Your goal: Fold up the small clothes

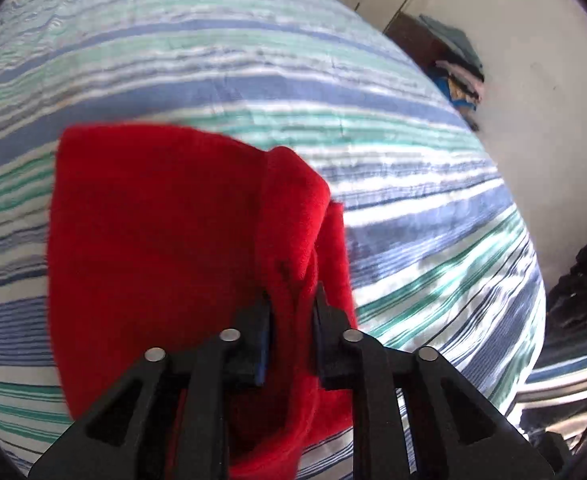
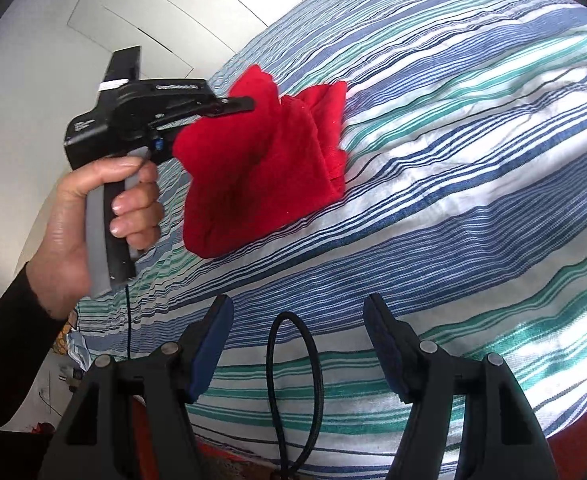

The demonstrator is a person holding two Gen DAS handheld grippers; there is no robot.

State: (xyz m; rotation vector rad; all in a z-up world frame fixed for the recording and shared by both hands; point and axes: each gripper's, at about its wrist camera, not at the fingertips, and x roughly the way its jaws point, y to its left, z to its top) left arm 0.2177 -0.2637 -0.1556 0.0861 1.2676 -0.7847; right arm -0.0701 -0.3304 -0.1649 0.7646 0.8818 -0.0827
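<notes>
Garment (image 1: 157,236) plain bright red, no print. Bedsheet (image 1: 253,60) white w/ blue, teal-green & thin navy stripes. Left gripper (image 2: 249,104) black body, grey handle; right gripper (image 2: 297,320) black w/ dark blue pads (image 2: 209,356). Sleeve (image 2: 1,344) black. Walls off-white. Far right: clothes pile (image 1: 459,80) in blue, pink, yellow.

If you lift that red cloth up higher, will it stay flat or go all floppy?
Probably floppy: the red cloth already droops in folds from the left gripper. It looks fuzzy, so it likely won't slip out. Likely light too, since one pinch holds it.
</notes>
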